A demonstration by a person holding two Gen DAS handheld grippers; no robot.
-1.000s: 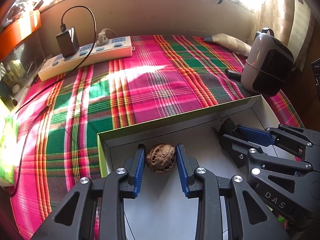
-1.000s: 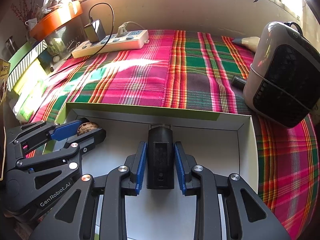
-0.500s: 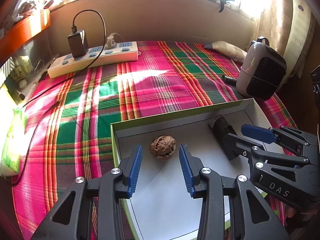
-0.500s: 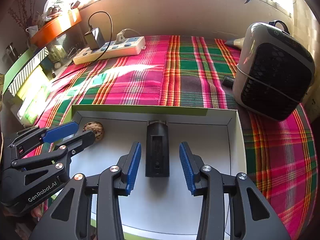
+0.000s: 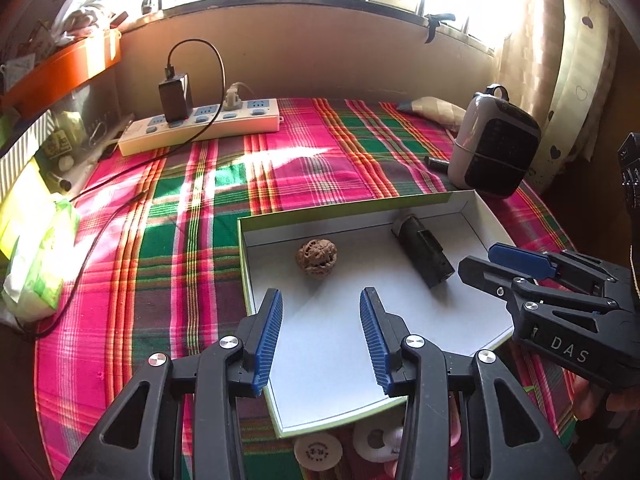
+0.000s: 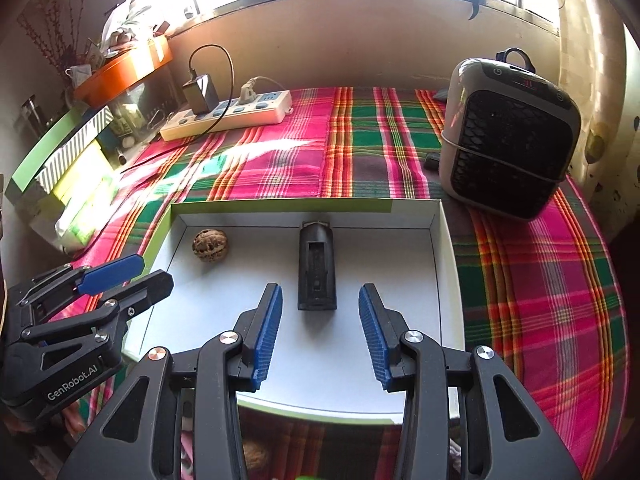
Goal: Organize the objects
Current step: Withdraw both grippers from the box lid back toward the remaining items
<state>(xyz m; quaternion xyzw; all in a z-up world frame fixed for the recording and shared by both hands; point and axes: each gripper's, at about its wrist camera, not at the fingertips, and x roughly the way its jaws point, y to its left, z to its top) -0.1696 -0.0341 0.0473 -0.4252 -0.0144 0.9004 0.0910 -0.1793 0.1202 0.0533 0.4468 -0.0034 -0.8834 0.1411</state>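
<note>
Left wrist view: both grippers hang over a shallow white box (image 5: pixel 362 208) on a plaid cloth (image 5: pixel 168 240).

The left gripper (image 5: pixel 320 336) holds nothing; its jaws are opening, spread wide, and the walnut (image 5: pixel 316 258) lies free on the box floor at twelve o'clock, just beyond the pads. The right gripper (image 6: pixel 320 336) stands about half open and empty, with the black clip (image 6: pixel 317 270) lying flat at twelve o'clock, clear of its fingertips. A heater (image 6: pixel 508 136) stands at two o'clock, a power strip (image 6: pixel 228 116) at eleven.
</note>
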